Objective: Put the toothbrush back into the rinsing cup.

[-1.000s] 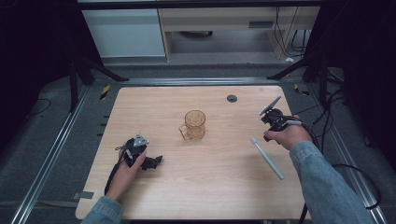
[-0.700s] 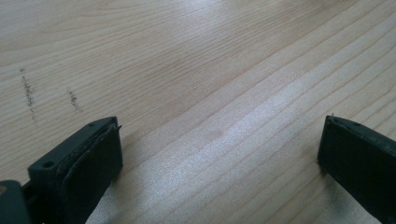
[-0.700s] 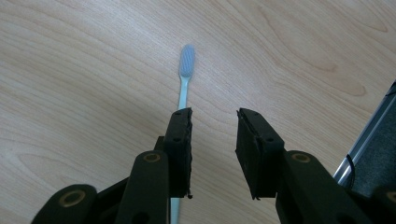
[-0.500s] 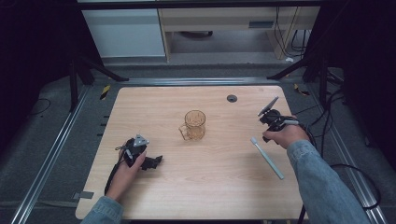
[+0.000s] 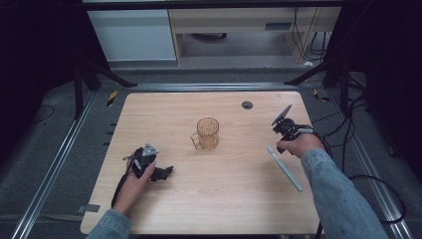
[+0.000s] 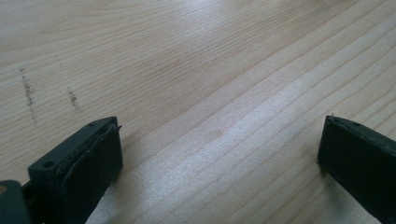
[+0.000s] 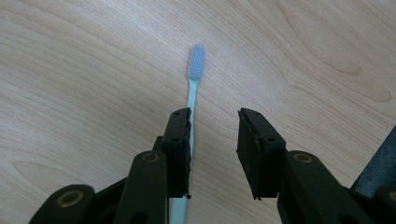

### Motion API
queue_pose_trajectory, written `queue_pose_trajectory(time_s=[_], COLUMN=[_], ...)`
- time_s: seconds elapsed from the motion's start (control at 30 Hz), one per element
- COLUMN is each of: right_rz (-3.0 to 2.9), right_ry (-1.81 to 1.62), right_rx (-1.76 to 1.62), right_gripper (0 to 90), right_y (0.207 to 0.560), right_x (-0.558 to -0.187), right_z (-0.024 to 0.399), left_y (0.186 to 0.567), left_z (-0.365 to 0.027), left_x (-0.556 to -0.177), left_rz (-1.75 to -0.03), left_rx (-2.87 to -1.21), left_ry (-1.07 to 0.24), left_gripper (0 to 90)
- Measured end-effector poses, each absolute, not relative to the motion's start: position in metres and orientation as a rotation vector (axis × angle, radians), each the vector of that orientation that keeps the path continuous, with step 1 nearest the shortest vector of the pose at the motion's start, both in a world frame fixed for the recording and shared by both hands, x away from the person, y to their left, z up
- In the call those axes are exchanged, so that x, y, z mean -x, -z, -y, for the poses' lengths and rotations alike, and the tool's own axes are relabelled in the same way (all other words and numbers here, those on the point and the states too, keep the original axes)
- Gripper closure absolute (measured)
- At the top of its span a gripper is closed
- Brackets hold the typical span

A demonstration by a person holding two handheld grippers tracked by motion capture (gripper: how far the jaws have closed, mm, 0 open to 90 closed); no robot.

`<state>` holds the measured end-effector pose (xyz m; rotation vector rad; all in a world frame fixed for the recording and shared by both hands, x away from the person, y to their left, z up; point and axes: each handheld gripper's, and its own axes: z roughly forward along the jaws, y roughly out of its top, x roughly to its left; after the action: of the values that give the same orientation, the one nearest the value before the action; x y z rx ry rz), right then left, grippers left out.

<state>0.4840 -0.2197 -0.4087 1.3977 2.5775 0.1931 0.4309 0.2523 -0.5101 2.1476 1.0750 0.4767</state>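
On the right half of the counter (image 5: 209,199), seen from the high view, a pale toothbrush (image 5: 284,168) lies flat and slantwise, its bristle head toward the far side and its handle running toward the near right corner. The right gripper (image 5: 281,130) hovers just at the head end; the left gripper (image 5: 161,173) rests low on the near left. An amber glass mug (image 5: 206,133) stands upright mid-counter, well apart from the toothbrush, with bare wood all round it. A small dark grommet (image 5: 247,104) sits near the far edge. Grey floor, metal rails and pale cabinets surround the counter.

Along the left gripper view, the fingers (image 6: 88,163) stand wide apart over bare, light-grained wood with a few faint dark scuffs.

Along the right gripper view, the toothbrush (image 7: 192,88) shows a thin whitish handle and bluish bristles; its handle passes just beside the inner face of the left-hand finger (image 7: 178,149). The fingers are apart, not clamped on it, with bare wood between them.
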Motion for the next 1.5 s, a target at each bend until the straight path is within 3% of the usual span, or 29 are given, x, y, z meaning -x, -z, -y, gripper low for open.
queue_pose_trajectory(time_s=[0.67,1.5], right_rz=[-2.599,-2.648], right_ry=[-0.16,-0.125], right_rx=[-1.429,-1.459], right_gripper=[64.6,71.4], right_y=[0.421,0.438], right_x=[-0.492,-0.494], right_z=[0.217,0.214], left_y=[0.51,0.51], left_z=[-0.252,-0.253], left_x=[-0.431,-0.431], left_rz=[-1.076,-1.072], left_rx=[-2.146,-2.153], left_ry=[-0.474,-0.475], left_gripper=[0.0,0.0])
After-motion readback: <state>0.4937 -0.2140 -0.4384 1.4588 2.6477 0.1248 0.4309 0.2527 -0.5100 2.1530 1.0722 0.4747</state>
